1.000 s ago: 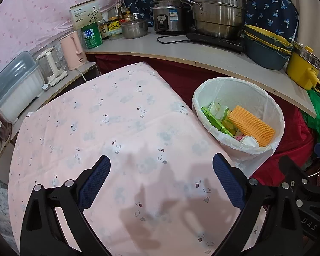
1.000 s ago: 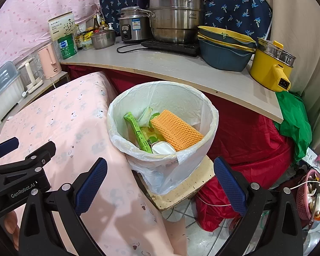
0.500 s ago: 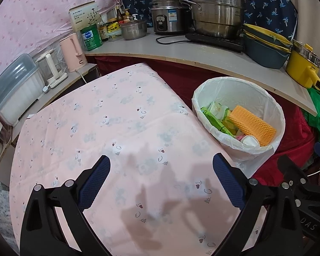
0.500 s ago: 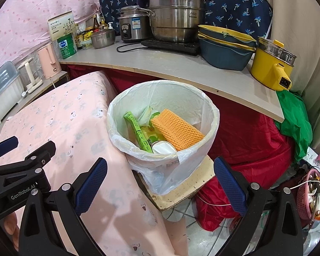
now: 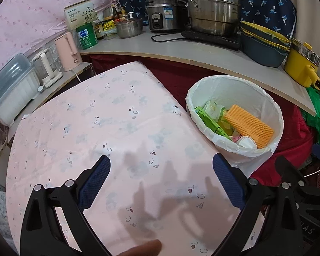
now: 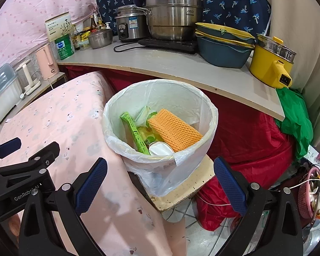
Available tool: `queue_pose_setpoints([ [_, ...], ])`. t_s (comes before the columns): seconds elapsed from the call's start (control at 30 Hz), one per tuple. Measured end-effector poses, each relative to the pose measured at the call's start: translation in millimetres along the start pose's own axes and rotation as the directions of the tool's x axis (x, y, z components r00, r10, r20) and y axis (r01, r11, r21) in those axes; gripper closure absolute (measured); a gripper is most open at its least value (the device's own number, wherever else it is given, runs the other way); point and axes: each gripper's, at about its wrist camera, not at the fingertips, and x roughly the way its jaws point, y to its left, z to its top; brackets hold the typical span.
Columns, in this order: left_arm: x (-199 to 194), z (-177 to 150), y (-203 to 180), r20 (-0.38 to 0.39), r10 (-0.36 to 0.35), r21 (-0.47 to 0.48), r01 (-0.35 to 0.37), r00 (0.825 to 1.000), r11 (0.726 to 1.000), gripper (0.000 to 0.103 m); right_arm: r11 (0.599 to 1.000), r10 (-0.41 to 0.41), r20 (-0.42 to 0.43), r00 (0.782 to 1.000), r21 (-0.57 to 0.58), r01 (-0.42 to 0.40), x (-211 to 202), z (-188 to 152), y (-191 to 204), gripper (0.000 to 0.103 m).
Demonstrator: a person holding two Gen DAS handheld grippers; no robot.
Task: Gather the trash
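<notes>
both views agree on the big pieces. largest is the pink cloth (image 5: 100, 128) over the table, and no litter shows on the part in view. next is the bin (image 6: 160, 89), lined with a white bag, standing just beside the cloth's right edge on a stained board (image 6: 187, 189). inside it lie an orange foam sheet (image 6: 175, 130), a green wrapper (image 6: 136, 134), a pale crumpled wrapper (image 6: 144, 113) and a white cup (image 6: 160, 149), all well below the rim.

judging by that, the collecting looks nearly or wholly done: the trash is in the bin and nothing loose is left on the cloth that i can see. what may remain is tying or lifting out the bag, though that is only a guess.

left gripper (image 5: 160, 181) hovers over the cloth with its fingers spread wide and nothing between them. right gripper (image 6: 160, 181) hangs over the bin's near rim, fingers equally wide and empty.

the left view shows the whole cloth top and a fingertip (image 5: 143, 248) at its bottom edge. the right view alone shows the board, the floor clutter at right, and the left gripper from the side.
</notes>
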Motion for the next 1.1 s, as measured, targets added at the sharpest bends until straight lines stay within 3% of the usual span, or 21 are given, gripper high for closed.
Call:
queue_pose_setpoints([
  [1.1,6.0,3.8,2.2,0.003,0.008,-0.002,-0.008,1.0,1.0,0.011,1.0,-0.012,-0.006,1.0,0.019,0.012,7.4,0.6,-12.0,0.007],
])
